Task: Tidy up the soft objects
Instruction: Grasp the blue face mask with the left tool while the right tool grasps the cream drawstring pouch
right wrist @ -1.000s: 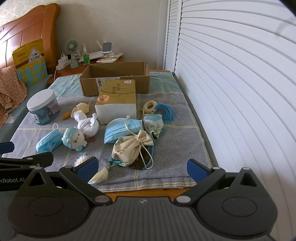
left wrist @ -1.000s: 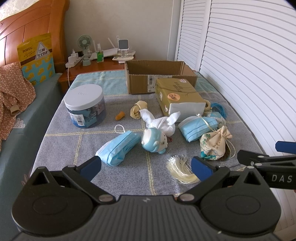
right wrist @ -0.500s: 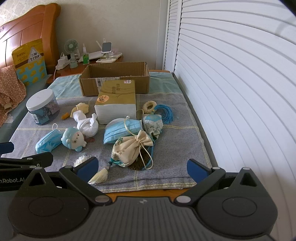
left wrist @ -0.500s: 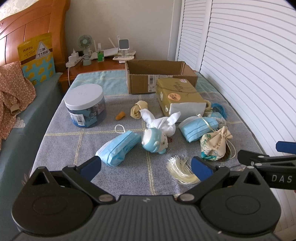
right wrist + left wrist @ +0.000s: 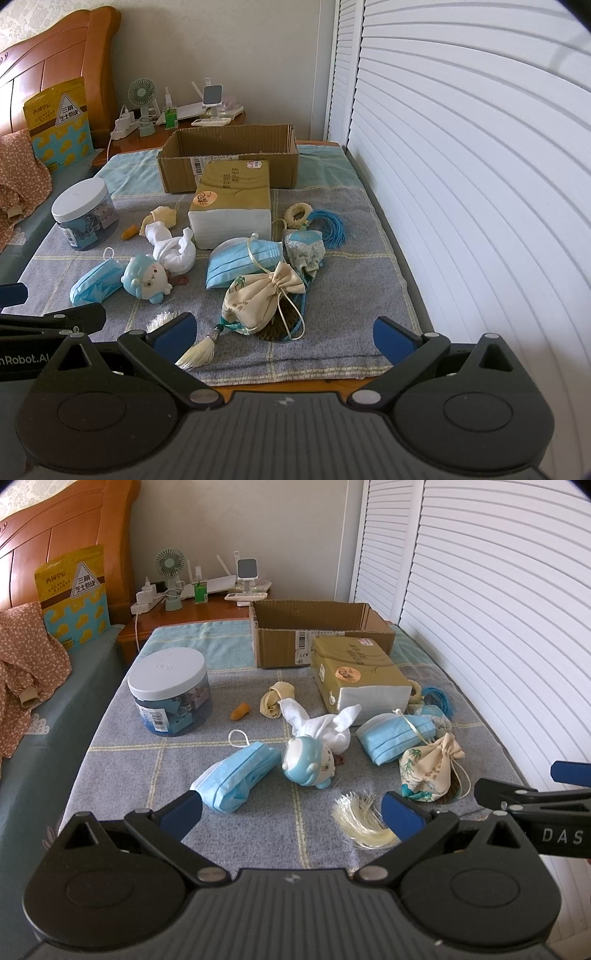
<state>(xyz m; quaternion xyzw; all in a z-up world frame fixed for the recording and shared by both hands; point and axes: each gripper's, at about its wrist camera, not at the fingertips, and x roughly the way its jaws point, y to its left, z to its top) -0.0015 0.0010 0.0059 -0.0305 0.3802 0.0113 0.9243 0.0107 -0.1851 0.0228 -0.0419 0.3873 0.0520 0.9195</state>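
Soft things lie scattered on a grey checked cloth (image 5: 129, 768): a folded blue face mask (image 5: 236, 771), a blue plush doll (image 5: 308, 762) in white cloth, a second blue mask (image 5: 395, 733), a cream drawstring pouch (image 5: 428, 770) and a pale tassel (image 5: 360, 821). The pouch (image 5: 258, 295), the doll (image 5: 147, 277) and the second mask (image 5: 240, 260) also show in the right wrist view. An open cardboard box (image 5: 317, 631) stands at the back. My left gripper (image 5: 291, 812) is open and empty above the near edge. My right gripper (image 5: 284, 334) is open and empty, just short of the pouch.
A tissue pack (image 5: 360, 679) lies in front of the box. A white-lidded jar (image 5: 170, 690) stands at the left. A small patterned pouch (image 5: 304, 249), a ring with blue cord (image 5: 321, 221), a cream scrap (image 5: 275, 699) and an orange piece (image 5: 240, 712) lie around. White shutters (image 5: 480, 184) run along the right.
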